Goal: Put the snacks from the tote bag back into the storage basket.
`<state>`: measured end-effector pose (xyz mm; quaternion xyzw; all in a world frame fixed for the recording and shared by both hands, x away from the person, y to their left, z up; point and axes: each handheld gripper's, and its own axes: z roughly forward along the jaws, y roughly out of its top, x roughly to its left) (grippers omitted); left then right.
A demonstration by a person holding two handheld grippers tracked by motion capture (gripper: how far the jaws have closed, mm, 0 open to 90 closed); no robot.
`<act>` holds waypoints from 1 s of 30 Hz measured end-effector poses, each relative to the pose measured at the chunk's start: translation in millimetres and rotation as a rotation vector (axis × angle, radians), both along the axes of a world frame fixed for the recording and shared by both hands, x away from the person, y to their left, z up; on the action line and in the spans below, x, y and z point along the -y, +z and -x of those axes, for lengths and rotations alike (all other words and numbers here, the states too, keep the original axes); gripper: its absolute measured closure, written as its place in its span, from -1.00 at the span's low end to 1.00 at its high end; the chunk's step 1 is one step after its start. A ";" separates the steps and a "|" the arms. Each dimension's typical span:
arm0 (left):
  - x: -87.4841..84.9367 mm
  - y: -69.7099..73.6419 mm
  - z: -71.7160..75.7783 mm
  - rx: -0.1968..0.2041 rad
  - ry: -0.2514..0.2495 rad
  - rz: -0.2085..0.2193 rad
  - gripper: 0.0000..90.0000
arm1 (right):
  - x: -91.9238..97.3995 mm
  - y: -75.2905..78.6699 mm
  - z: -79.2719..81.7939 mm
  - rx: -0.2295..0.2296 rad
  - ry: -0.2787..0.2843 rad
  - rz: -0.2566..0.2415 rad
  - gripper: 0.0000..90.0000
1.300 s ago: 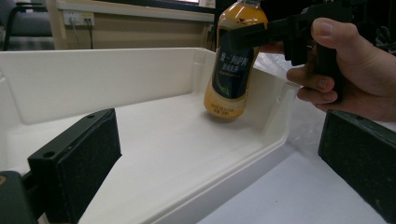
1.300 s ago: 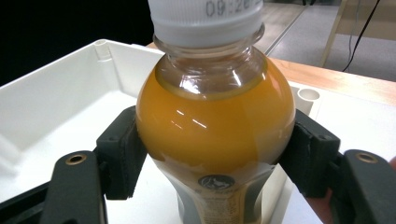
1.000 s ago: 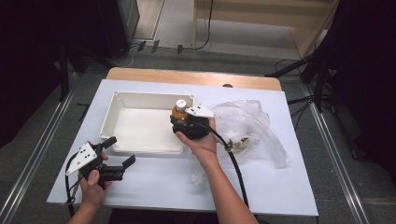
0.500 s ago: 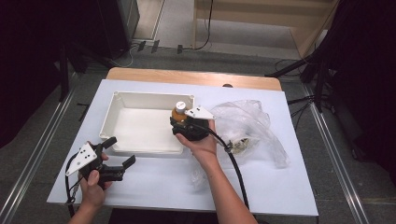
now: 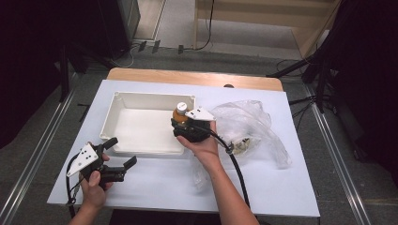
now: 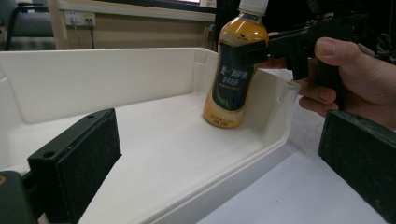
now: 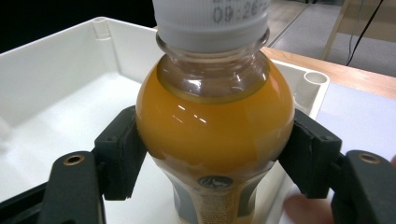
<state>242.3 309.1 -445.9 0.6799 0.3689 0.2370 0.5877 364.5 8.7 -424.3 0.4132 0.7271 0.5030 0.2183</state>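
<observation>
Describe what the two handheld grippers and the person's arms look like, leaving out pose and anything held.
Both the left gripper and the right gripper are black, each with two blocky jaws faced with dark foam-like pads and a pale three-cornered plate with dark dots on top. A black cable trails from the right one. The forearms are bare, no sleeves or gloves visible.

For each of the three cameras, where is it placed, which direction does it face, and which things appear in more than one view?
High view: above the table, looking forward and down on the white tray; both forearms, left gripper, right gripper.
Left gripper view: on that gripper, low outside the tray, facing the bottle; own open fingers.
Right gripper view: looks along fingers clamping the bottle.
Shared: bottle and tray, in all three.
</observation>
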 end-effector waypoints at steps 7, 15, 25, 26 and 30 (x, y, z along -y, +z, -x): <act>0.4 -0.4 -0.6 -0.001 -0.002 -0.003 -1.00 | 4.0 5.6 3.0 -0.018 0.027 -0.002 -0.45; 1.8 -1.0 -1.1 0.000 -0.005 -0.004 -1.00 | 12.4 14.6 7.4 -0.006 0.024 -0.026 -0.55; 2.2 -1.7 -1.5 -0.002 -0.005 -0.008 -1.00 | 23.3 22.1 13.8 0.006 0.017 -0.042 -0.56; 2.1 -1.7 -1.6 -0.002 -0.004 -0.009 -1.00 | 24.5 22.5 14.4 0.008 0.016 -0.044 -0.56; 2.2 -2.1 -1.8 -0.004 -0.005 -0.008 -1.00 | 29.8 24.8 16.7 0.014 0.011 -0.047 -0.56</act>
